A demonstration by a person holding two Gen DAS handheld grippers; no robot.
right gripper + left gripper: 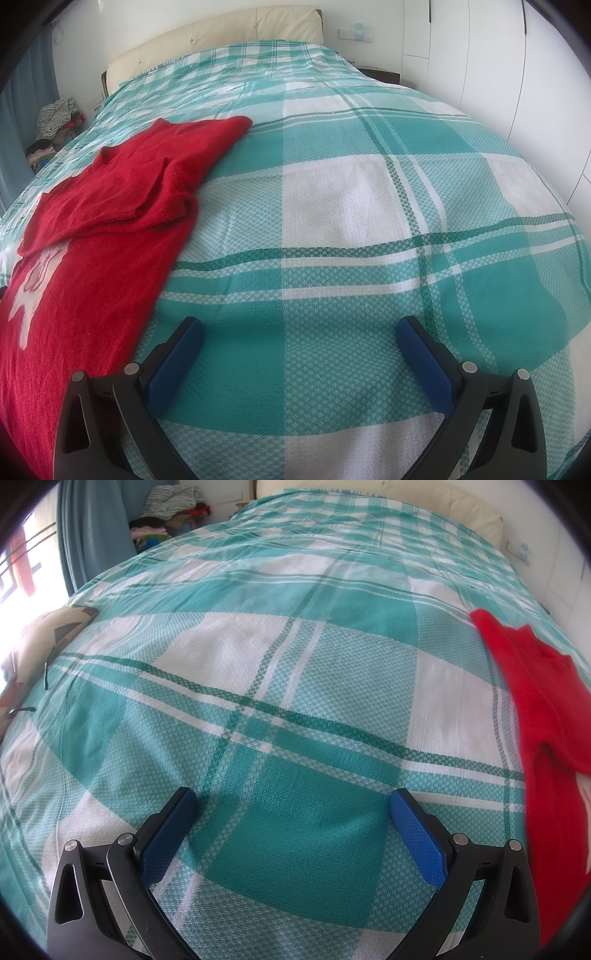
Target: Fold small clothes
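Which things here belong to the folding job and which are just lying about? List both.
For the job: red sweater; left gripper; right gripper; checked bedspread as work surface.

Lying about: clothes pile; beige headboard; blue curtain.

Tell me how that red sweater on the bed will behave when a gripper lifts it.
The red sweater looks floppy: it already drapes in soft folds, so it will likely sag from one pinch. Its fuzzy knit should grip the pads rather than slip. The plaid bedspread may drag against it.
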